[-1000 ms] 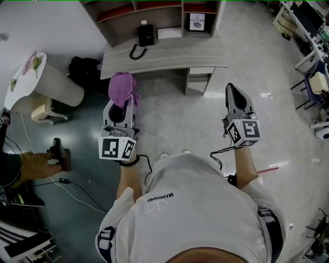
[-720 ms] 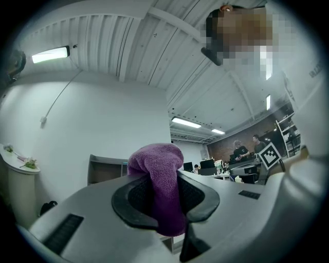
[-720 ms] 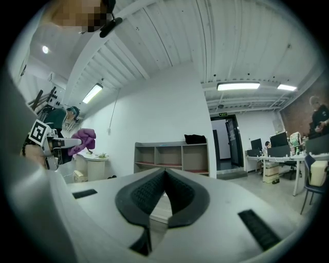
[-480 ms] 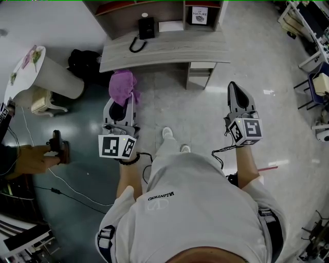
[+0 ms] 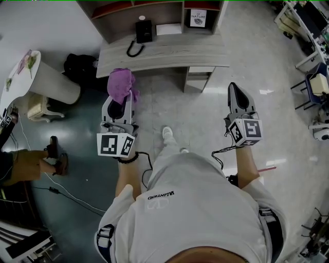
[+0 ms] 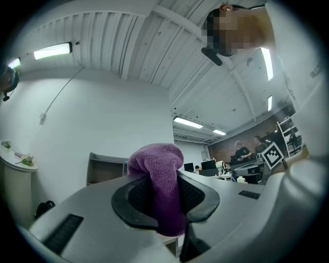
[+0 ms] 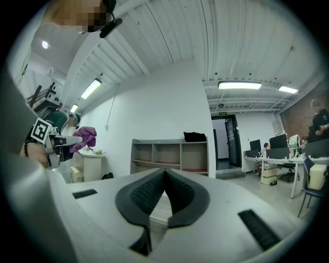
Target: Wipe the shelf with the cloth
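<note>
I have the crumpled purple microfibre cloth (image 5: 122, 83) pinched in the left gripper (image 5: 123, 98). Its jaws clench on the middle of the wad, which bulges above the pads and hangs below them. It is held in the air, short of the grey wooden shelf unit (image 5: 154, 14) and its long front ledge (image 5: 169, 52).

I judge the cloth light, soft and limp. It will fold and drag rather than slide, so a grip through the bunched centre suits it and leaves the loose top to meet the wood.

The right gripper (image 5: 234, 90) hangs over the floor, jaws pressed together on nothing.

Against a second ago, one white shoe (image 5: 167, 132) is now planted forward between the grippers, and the hand at the left edge (image 5: 32, 163) has drawn back. Both grippers and the grip on the cloth look unchanged.
</note>
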`<state>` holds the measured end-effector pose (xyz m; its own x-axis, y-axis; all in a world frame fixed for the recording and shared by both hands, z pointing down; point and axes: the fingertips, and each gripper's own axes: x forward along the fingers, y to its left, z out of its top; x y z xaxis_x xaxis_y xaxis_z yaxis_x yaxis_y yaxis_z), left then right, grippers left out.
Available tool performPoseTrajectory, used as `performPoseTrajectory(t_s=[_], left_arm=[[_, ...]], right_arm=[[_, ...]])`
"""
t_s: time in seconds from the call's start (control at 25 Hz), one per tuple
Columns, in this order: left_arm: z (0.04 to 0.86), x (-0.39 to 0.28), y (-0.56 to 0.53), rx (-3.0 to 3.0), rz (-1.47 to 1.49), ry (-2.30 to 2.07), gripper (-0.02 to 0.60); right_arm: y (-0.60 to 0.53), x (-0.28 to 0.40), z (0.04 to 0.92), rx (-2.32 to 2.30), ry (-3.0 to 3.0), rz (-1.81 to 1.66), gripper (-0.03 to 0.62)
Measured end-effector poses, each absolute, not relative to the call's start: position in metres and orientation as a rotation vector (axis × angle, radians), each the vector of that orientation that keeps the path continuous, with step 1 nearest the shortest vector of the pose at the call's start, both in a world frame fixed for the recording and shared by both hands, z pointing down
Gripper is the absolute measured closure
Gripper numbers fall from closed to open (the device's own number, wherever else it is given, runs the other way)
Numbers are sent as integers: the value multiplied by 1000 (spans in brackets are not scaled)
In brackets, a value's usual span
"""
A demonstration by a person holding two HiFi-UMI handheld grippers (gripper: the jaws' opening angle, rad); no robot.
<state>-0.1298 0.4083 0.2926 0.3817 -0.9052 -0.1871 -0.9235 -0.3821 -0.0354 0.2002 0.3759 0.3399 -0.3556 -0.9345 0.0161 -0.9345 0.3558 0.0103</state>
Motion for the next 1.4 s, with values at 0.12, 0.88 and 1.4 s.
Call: performPoseTrajectory(t_s=[0.12,0.88,1.4], left_arm=[[292,-135,389,-2503,214,1650,495],[318,-197,258,-2575,238,1641,495],[330,-238,207,-2615,240,1628,496]], right_arm=[[358,196,340,1784,-2561,-1,597],[234,123,340,1800,-2525,-9,595],[185,70,340,1807,-2519,-8,595]])
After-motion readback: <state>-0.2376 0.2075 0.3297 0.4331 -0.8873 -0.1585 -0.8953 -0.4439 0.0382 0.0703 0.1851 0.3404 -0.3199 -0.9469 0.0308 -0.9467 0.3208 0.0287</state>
